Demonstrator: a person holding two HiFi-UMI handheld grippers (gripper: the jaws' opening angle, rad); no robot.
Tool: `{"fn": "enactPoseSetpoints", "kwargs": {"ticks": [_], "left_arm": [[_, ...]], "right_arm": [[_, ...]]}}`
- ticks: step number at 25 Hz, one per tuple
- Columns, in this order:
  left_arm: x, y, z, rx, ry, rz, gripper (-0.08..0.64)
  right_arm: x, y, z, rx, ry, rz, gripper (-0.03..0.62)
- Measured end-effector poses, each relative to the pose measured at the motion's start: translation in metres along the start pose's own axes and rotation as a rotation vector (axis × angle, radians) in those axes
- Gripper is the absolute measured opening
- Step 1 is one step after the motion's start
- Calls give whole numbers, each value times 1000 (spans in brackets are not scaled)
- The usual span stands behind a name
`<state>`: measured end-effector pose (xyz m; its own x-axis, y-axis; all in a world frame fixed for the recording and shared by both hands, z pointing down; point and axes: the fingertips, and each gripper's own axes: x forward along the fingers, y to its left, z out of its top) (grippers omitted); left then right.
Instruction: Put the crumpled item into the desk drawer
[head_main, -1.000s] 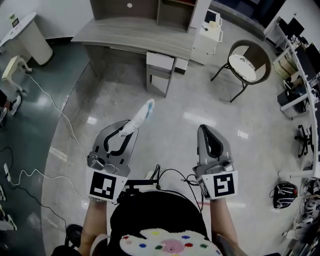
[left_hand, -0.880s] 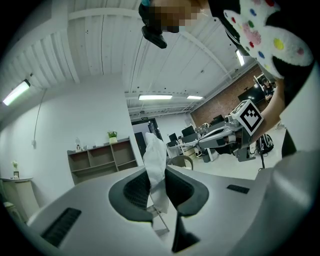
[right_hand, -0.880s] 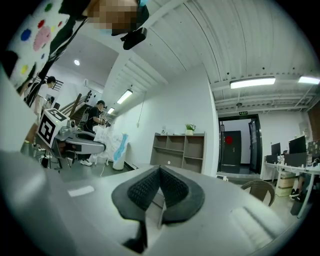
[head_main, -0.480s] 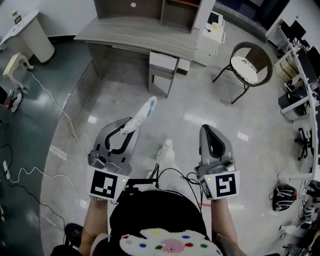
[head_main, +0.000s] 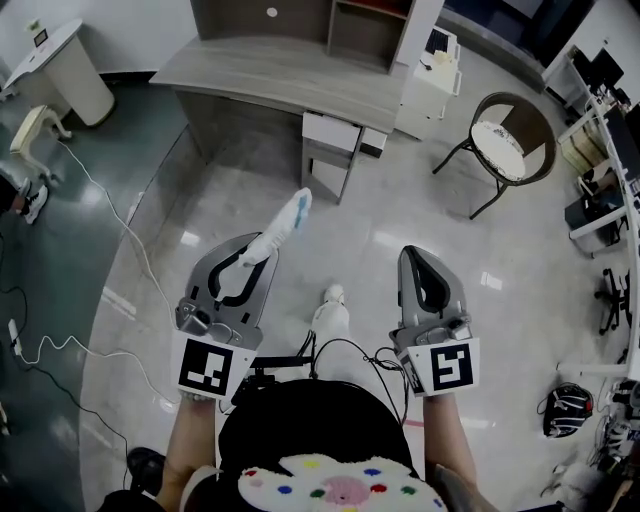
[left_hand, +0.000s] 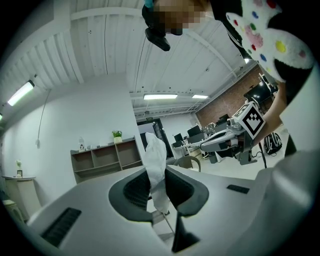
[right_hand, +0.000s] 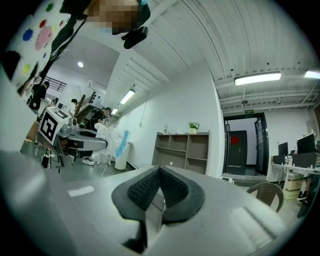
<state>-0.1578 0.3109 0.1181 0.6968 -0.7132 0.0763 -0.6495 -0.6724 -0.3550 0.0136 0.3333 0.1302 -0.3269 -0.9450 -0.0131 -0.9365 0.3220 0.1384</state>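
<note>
My left gripper (head_main: 262, 249) is shut on a crumpled white item (head_main: 282, 226) with a pale blue tip; it sticks out forward and up past the jaws. In the left gripper view the crumpled item (left_hand: 156, 167) stands pinched between the dark pads. My right gripper (head_main: 415, 262) is shut with nothing in it; its pads meet in the right gripper view (right_hand: 159, 186). Both are held side by side above the floor. Ahead stands the grey desk (head_main: 280, 70) with its white drawer unit (head_main: 332, 132) under the right end; the drawer front looks closed.
A round wicker chair (head_main: 505, 140) stands at the right of the desk, a white cabinet (head_main: 432, 82) behind it. White cables (head_main: 120, 230) trail over the floor at the left. Shelving (head_main: 300, 20) backs the desk. Office clutter lines the right edge.
The desk and chair have slid slightly right and down in the head view as the person steps closer. A white shoe has appeared between the grippers. Both grips are unchanged.
</note>
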Motion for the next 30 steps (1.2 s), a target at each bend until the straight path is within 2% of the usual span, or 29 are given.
{"fn": "enactPoseSetpoints", "kwargs": {"ticks": [11,20,25,30], "left_arm": [[88,37,-11,-2,25,33,64],[167,65,-21,-29,68,75,64],[206,82,-26,-33,91,100,63],[240,93,-30,-31,105,113,63]], "right_arm": [[80,-61,-18,5,9,50,9],[152,-114,-32,-7,28,137,9],[193,-140,-28,52,-7,150,9],[223,-163,-33,45,-9,197,9]]}}
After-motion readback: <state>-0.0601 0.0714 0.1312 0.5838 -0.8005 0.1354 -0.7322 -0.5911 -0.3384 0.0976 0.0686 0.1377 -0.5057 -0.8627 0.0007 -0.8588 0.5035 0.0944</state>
